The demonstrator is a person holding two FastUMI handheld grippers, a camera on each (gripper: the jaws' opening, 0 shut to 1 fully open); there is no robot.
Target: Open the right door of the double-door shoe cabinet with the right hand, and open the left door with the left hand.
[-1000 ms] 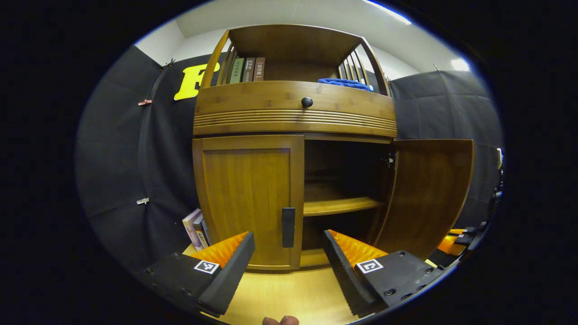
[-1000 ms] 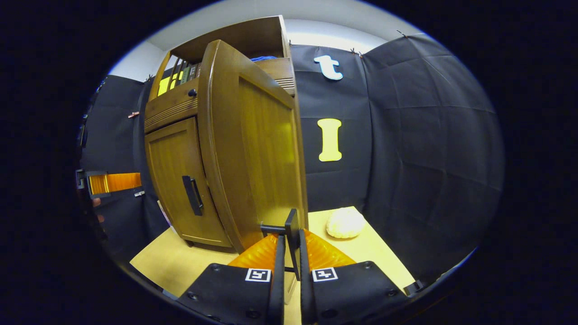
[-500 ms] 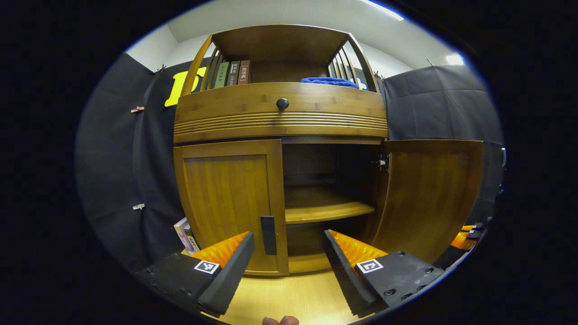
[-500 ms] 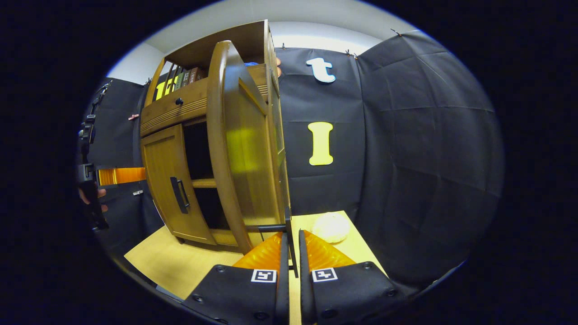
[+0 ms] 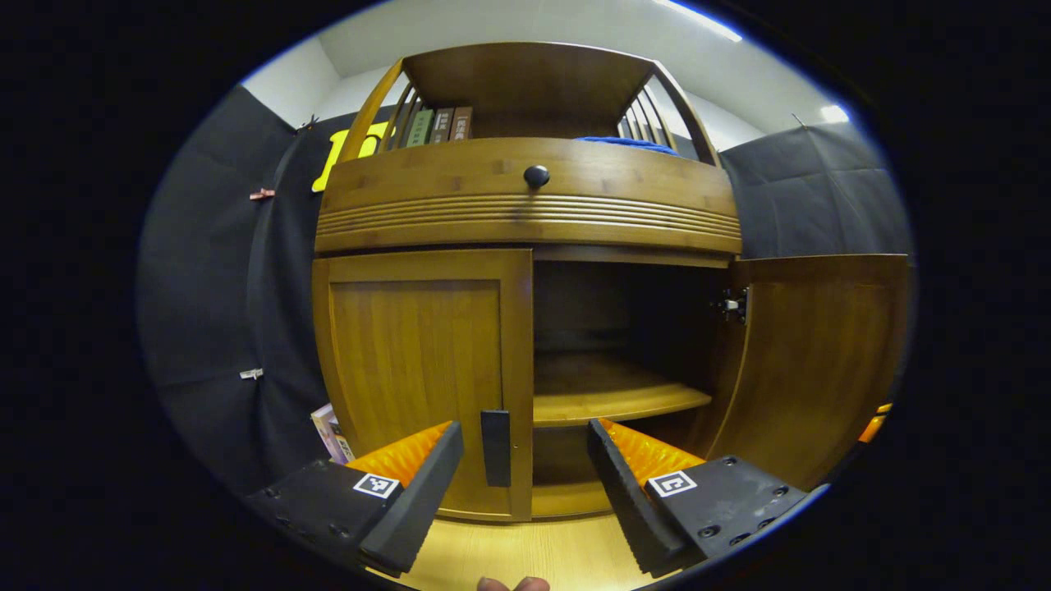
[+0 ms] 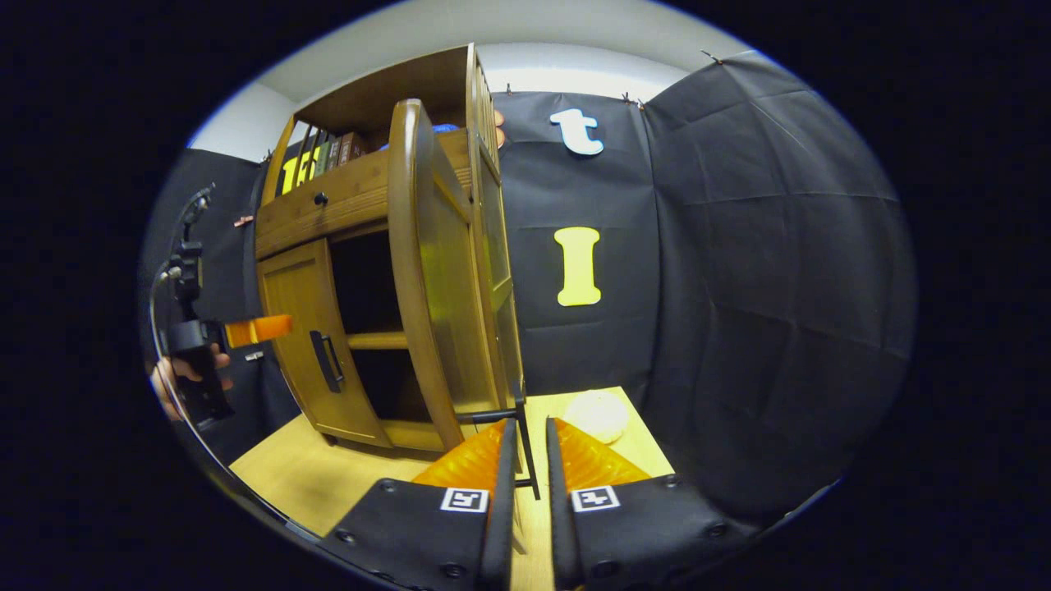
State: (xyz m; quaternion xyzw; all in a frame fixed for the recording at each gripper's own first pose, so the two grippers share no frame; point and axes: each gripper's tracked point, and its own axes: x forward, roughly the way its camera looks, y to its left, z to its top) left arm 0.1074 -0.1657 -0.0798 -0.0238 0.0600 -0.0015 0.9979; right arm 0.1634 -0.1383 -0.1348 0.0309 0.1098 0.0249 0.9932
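Observation:
The wooden shoe cabinet [image 5: 525, 213] fills the left gripper view. Its left door [image 5: 410, 361] is closed, and that door's dark handle [image 5: 495, 447] stands between the fingertips of my open left gripper [image 5: 524, 431], closer to the left finger, with no touch visible. The right door [image 5: 821, 361] is swung wide open, showing a shelf [image 5: 612, 402] inside. In the right gripper view this right door [image 6: 419, 271] is seen edge-on. My right gripper [image 6: 528, 431] is shut on its thin dark handle [image 6: 525, 439]. The left gripper [image 6: 246, 330] shows at far left, held by a hand [image 6: 185, 373].
Books [image 5: 439, 125] and a blue cloth [image 5: 628, 141] lie on the top shelf above a drawer with a dark knob [image 5: 536, 175]. More books [image 5: 328, 431] lean beside the cabinet. A white round object [image 6: 598, 414] sits on the yellow tabletop [image 6: 312, 484] to the cabinet's right.
The right door has swung further open with the right gripper on its handle. The left gripper has moved closer to the left door, whose handle now sits between its fingers.

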